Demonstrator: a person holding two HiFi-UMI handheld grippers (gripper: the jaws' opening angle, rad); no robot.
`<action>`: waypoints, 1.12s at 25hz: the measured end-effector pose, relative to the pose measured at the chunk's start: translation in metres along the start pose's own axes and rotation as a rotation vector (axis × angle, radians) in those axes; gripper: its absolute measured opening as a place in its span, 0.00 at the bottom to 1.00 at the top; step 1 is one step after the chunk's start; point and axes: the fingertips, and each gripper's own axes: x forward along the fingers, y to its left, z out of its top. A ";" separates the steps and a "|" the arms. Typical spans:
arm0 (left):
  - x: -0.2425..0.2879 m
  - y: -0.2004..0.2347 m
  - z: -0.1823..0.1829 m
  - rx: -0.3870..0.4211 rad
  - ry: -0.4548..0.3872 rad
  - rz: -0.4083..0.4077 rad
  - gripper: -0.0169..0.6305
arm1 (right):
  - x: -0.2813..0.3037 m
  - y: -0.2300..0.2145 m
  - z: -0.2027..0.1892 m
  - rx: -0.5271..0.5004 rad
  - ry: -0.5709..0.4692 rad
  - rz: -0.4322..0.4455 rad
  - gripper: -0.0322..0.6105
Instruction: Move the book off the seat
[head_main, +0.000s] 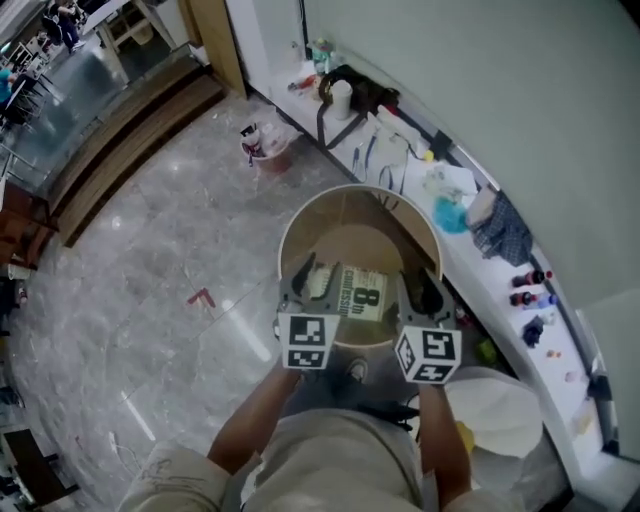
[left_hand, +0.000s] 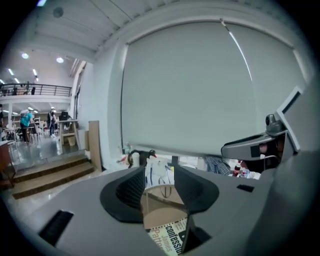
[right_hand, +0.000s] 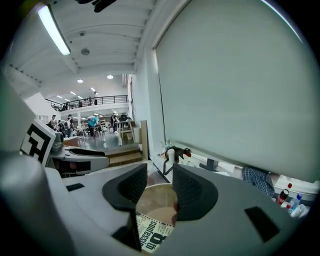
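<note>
Fingers (left_hand: 131, 189) of the left gripper (left_hand: 159, 175) are held apart and empty, as are those of the right gripper (right_hand: 159, 174), with the book (head_main: 357, 293) glimpsed through both gaps. It is shown lying flat at the front of the round seat (head_main: 350, 245), flanked by the two grippers. Should only the cover be pinched, the book could be swung open and dropped; a nudge at its edge could see it slid off onto the floor (head_main: 180, 250).

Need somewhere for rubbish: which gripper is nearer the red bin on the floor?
Left. The left gripper hangs over the left side of the seat, toward the red bin; the right gripper is across the book, farther away.
</note>
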 end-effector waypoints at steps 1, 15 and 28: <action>-0.005 -0.001 0.013 0.004 -0.026 0.003 0.31 | -0.006 0.001 0.011 -0.004 -0.022 0.001 0.30; -0.044 -0.007 0.109 0.069 -0.281 0.037 0.30 | -0.042 0.007 0.108 -0.045 -0.271 0.037 0.30; -0.048 0.004 0.132 0.108 -0.323 0.071 0.19 | -0.032 0.031 0.125 -0.082 -0.302 0.112 0.26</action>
